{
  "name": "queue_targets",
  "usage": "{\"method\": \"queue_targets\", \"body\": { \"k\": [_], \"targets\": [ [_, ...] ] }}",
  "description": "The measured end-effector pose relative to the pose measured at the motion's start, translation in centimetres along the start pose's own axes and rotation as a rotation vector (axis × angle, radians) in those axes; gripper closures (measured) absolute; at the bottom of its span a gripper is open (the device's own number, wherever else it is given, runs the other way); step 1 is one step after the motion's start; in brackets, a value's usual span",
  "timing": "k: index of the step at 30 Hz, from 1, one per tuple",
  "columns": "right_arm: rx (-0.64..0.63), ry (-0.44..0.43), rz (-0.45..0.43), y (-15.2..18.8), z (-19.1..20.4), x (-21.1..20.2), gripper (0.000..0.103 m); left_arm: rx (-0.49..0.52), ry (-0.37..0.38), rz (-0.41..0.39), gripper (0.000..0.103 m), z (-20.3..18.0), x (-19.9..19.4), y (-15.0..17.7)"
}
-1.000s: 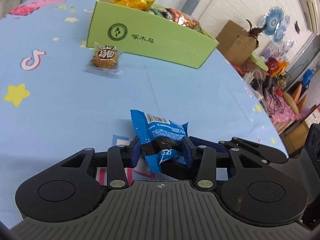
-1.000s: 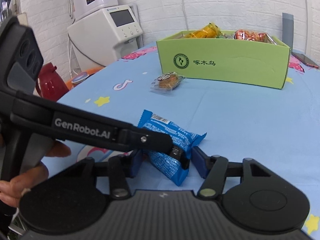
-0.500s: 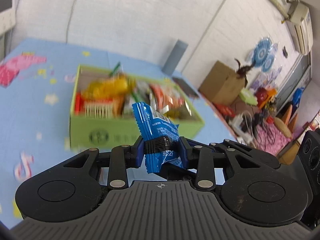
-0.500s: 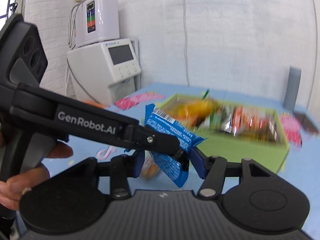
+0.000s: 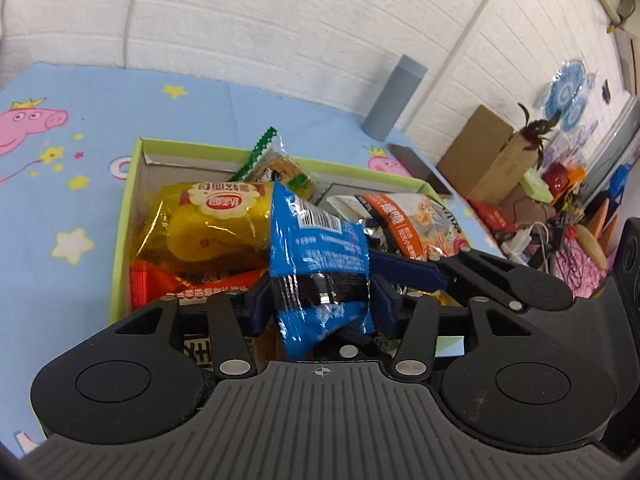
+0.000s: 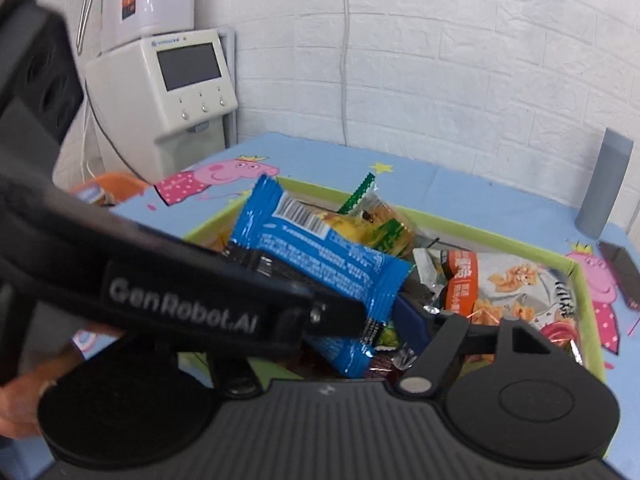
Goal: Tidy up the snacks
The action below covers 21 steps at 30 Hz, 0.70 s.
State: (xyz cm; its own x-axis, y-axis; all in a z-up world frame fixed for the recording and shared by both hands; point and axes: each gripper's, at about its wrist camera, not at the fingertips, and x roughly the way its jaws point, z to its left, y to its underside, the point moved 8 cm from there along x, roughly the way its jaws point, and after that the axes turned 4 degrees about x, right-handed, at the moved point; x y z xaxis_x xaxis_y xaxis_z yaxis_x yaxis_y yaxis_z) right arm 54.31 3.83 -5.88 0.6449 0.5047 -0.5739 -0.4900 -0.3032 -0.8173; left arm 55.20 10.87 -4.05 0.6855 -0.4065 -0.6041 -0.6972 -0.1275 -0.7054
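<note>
My left gripper (image 5: 320, 300) is shut on a blue snack packet (image 5: 316, 256) and holds it upright above the green cardboard box (image 5: 124, 204). The box holds several snacks, among them a yellow packet (image 5: 212, 224) and an orange-and-white packet (image 5: 416, 224). In the right wrist view the same blue packet (image 6: 320, 256) hangs over the box (image 6: 580, 280), gripped by the left gripper, whose black body (image 6: 180, 300) crosses in front. My right gripper (image 6: 360, 332) is open beside the packet, its left finger hidden behind the left gripper.
The box stands on a blue cartoon tablecloth (image 5: 80, 100). A grey cylinder (image 5: 394, 98) and a dark phone (image 5: 416, 168) lie behind the box. A white dispenser machine (image 6: 168, 92) stands past the table's left edge. Cardboard boxes and clutter (image 5: 520, 184) are at right.
The left gripper has lifted the blue packet off the table and carried it forward over the green box. The right gripper has moved along with it and stays open.
</note>
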Motion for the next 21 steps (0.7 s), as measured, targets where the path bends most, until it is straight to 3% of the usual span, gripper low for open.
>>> {"method": "queue_targets", "body": {
  "k": [4, 7, 11, 15, 18, 21],
  "targets": [
    [-0.032, 0.049, -0.067, -1.0, 0.3, -2.7, 0.007, 0.020, 0.004, -0.076, 0.044, -1.1, -3.5, -1.0],
    [-0.014, 0.031, -0.149, -1.5, 0.9, -6.7, 0.005, 0.054, -0.025, -0.172, 0.034, -1.7, -7.8, -1.6],
    [0.001, -0.013, -0.172, 0.2, 2.8, -10.3, 0.001, 0.053, -0.047, -0.226, 0.028, -1.3, -11.7, -0.7],
    [0.002, -0.086, -0.097, 4.1, 5.7, -10.6, 0.001, 0.015, -0.094, -0.195, 0.026, 1.0, -12.8, 2.5],
    [0.021, -0.109, -0.035, 7.4, 7.0, -9.8, 0.001, -0.048, -0.114, -0.140, 0.026, 3.4, -12.0, 5.4],
    [0.043, -0.101, 0.000, 8.5, 6.9, -9.2, 0.001, -0.137, -0.108, -0.069, 0.027, 5.8, -10.6, 7.9]
  ]
}}
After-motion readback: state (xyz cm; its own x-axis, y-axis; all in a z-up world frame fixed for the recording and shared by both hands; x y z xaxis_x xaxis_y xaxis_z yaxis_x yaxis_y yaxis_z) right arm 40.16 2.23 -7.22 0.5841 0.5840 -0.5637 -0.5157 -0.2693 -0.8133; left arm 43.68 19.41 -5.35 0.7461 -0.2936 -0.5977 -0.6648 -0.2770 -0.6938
